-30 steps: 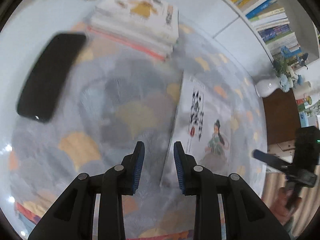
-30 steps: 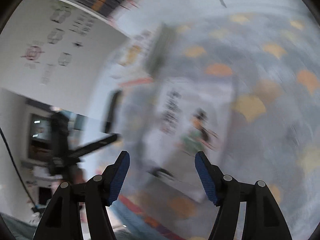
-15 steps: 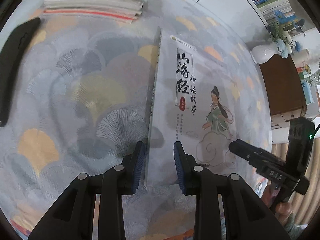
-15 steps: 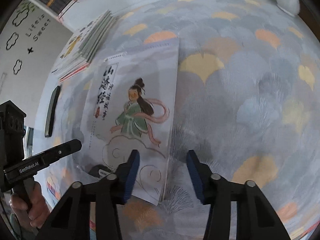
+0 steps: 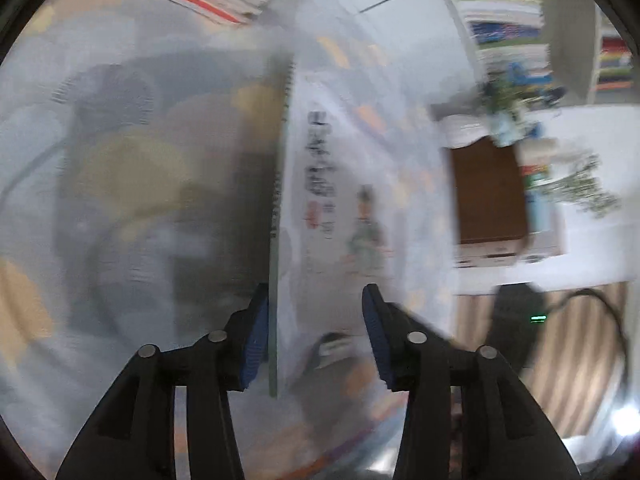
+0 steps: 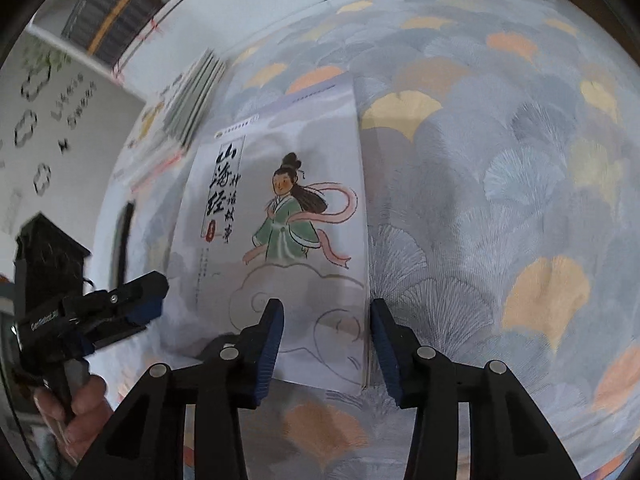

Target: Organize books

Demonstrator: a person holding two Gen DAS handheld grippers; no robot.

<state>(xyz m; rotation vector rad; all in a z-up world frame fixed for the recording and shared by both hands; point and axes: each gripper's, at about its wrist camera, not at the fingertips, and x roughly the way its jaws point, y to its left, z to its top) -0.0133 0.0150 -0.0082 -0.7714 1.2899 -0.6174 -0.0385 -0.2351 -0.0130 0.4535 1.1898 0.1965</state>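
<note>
Book now tipped up off the patterned surface, spine edge raised between the jaws of the left hand-held gripper, opened wider than a half-second ago. Grip probably loose; view blurred. Right hand-held gripper wide, straddling the lower right corner. Stack waiting beyond.

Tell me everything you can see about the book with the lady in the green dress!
The book is thin, with a pale grey-white cover that looks like glossy paper. It shows a long-haired lady in a green robe with a pink sash above swirly clouds, beside black Chinese brush letters. It sits on the fan-patterned tablecloth, its left side seemingly tipped up. The left gripper reaches its left edge; the right gripper, jaws open, straddles its near right corner.
</note>
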